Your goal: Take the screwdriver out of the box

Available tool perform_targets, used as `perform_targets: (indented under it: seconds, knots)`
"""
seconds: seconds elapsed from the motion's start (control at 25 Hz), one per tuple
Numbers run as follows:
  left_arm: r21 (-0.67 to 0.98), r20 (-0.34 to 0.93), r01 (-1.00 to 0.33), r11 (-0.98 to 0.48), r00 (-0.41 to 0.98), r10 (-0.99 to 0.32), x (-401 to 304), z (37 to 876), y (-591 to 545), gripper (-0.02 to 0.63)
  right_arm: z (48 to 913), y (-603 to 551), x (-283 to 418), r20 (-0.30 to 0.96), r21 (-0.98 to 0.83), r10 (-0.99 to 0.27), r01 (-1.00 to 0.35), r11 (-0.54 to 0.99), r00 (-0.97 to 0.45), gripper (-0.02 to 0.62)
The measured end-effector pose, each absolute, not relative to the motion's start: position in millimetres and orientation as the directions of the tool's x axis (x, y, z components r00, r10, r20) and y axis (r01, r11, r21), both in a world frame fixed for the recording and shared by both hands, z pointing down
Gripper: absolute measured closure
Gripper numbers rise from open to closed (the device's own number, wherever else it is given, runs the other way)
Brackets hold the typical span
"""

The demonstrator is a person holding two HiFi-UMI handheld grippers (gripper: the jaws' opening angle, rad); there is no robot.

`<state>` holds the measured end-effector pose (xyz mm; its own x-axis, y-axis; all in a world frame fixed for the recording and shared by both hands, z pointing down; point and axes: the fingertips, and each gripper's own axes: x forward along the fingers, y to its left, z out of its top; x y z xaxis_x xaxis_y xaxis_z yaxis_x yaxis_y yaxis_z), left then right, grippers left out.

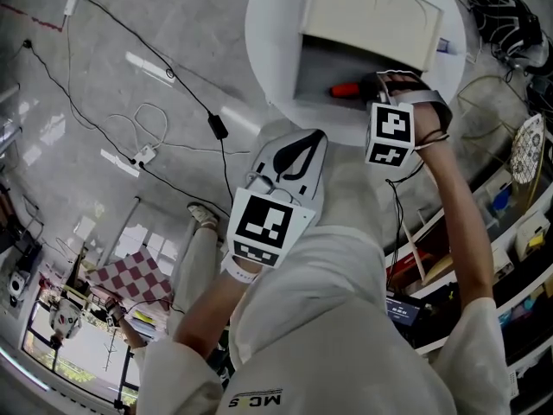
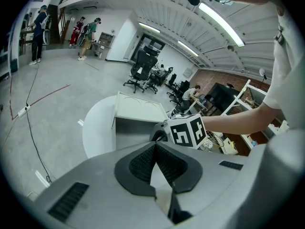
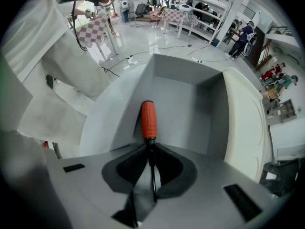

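Observation:
An open box [image 1: 346, 67] with a grey inside and a cream lid [image 1: 371, 11] stands on a round white table [image 1: 263, 33]. The screwdriver's red handle [image 1: 346, 90] lies inside the box near its front wall. My right gripper [image 1: 369, 88] reaches into the box from the right. In the right gripper view that gripper [image 3: 149, 148] is shut on the screwdriver's dark shaft [image 3: 152, 175], and the red handle [image 3: 148, 119] sticks out ahead over the box floor [image 3: 186, 104]. My left gripper [image 1: 313, 138] is shut on nothing, short of the table's near edge. Its own view shows the left gripper [image 2: 155, 145] pointing at the box [image 2: 136, 130].
Cables and a power strip [image 1: 143, 156] lie on the floor to the left of the table. Shelves with tools [image 1: 510, 223] stand at the right, with a wire fan guard [image 1: 525, 148] in front of them. Office chairs [image 2: 143, 70] and distant people [image 2: 86, 32] are far behind the table.

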<state>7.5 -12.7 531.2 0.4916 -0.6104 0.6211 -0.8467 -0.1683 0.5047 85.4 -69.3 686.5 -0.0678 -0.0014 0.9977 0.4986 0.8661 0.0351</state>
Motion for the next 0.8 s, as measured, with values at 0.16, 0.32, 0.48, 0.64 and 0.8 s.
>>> perform_targets:
  seconds: [0.16, 0.32, 0.48, 0.64, 0.8]
  knots:
    - [0.501, 0.624, -0.848, -0.174, 0.493, -0.606, 7, 529, -5, 0.597, 678, -70, 83, 0.993, 0.084, -0.035, 0.492, 0.866, -0.109, 0.483]
    - [0.494, 0.617, -0.848, -0.194, 0.499, -0.609, 4, 523, -3, 0.597, 663, -69, 78, 0.986, 0.127, -0.066, 0.444, 0.887, -0.150, 0.483]
    - [0.482, 0.606, -0.847, -0.223, 0.506, -0.614, 2, 511, -4, 0.597, 643, -66, 70, 0.976, 0.148, -0.077, 0.365, 0.919, -0.202, 0.483]
    - [0.471, 0.587, -0.844, -0.255, 0.516, -0.624, 0, 493, -7, 0.597, 616, -68, 64, 0.958, 0.189, -0.121, 0.256, 0.948, -0.261, 0.484]
    - [0.450, 0.572, -0.844, -0.291, 0.523, -0.631, -8, 474, -5, 0.597, 584, -69, 58, 0.929, 0.241, -0.186, 0.143, 0.960, -0.319, 0.485]
